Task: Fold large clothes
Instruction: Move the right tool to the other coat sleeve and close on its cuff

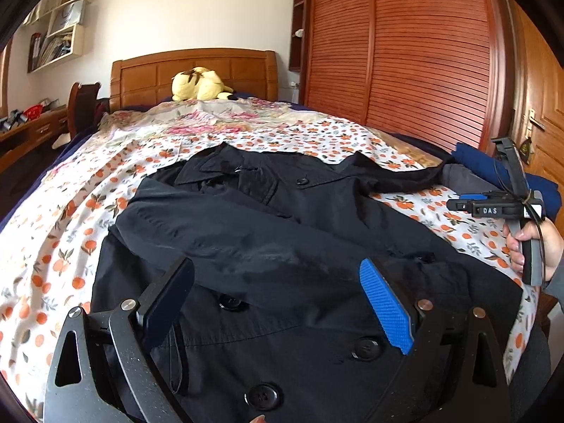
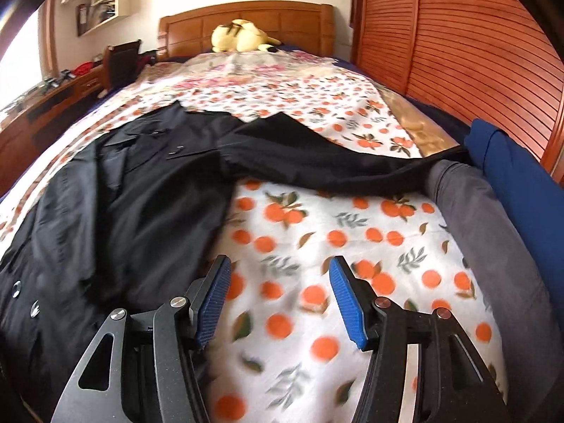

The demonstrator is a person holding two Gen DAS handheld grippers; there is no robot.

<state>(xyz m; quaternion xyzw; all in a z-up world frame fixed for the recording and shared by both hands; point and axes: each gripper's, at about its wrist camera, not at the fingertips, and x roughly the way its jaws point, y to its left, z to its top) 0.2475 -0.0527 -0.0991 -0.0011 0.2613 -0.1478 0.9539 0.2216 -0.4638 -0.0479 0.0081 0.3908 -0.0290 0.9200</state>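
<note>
A large black button-front coat of thin woven cloth lies spread face up on the bed's orange-print sheet, one sleeve stretched toward the folded grey and blue clothes. It looks light, limp and somewhat slick, so hems, shoulders or the cuff seem the best holds. The left gripper hovers over the front, jaws wide apart and empty; the right gripper has jaws apart over bare sheet. Its body reads "DAS".

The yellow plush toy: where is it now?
In both views the yellow plush toy lies at the bed's far end, against the wooden headboard, beyond the black coat.
</note>
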